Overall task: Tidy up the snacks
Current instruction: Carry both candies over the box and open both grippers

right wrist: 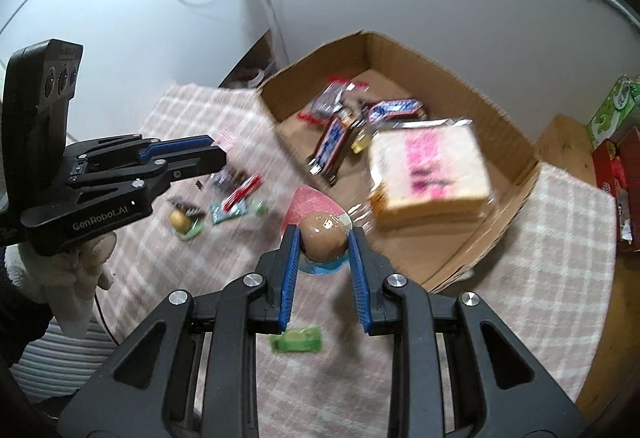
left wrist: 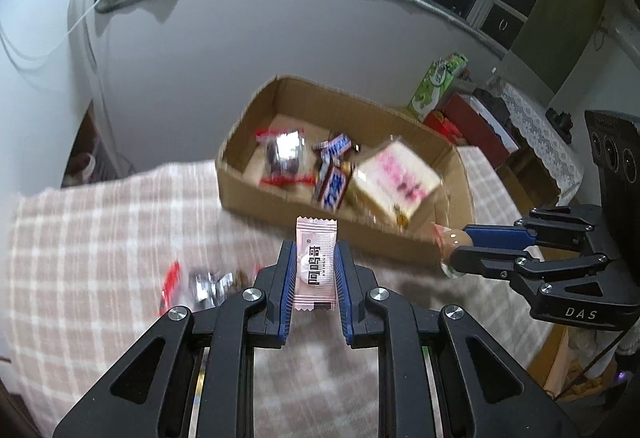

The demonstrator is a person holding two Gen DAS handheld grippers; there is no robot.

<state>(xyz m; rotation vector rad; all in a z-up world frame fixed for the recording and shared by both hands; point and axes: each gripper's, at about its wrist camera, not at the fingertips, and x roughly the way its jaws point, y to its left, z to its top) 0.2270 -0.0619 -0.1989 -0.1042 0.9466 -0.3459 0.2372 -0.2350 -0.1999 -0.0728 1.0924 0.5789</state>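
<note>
My left gripper [left wrist: 315, 250] is shut on a pink snack packet [left wrist: 315, 264], held above the checked cloth short of the cardboard box [left wrist: 256, 194]. My right gripper [right wrist: 323, 234] is shut on a brown wrapped egg [right wrist: 323, 240], close to the box's near wall [right wrist: 480, 254]. The box holds a wrapped sandwich [right wrist: 430, 174], blue chocolate bars [right wrist: 394, 110] and a red-edged packet [left wrist: 282, 154]. In the left wrist view the right gripper [left wrist: 456, 250] shows at the right with the egg [left wrist: 454, 240]. In the right wrist view the left gripper [right wrist: 218, 152] shows at the left.
Loose snacks lie on the checked cloth [right wrist: 224, 262]: a green packet [right wrist: 296, 338], a small egg pack [right wrist: 182, 222], a red and green packet [right wrist: 238, 204], and red and silver packets [left wrist: 200, 284]. A green carton [left wrist: 438, 84] and red box [left wrist: 476, 126] stand beyond the box. A white wall is behind.
</note>
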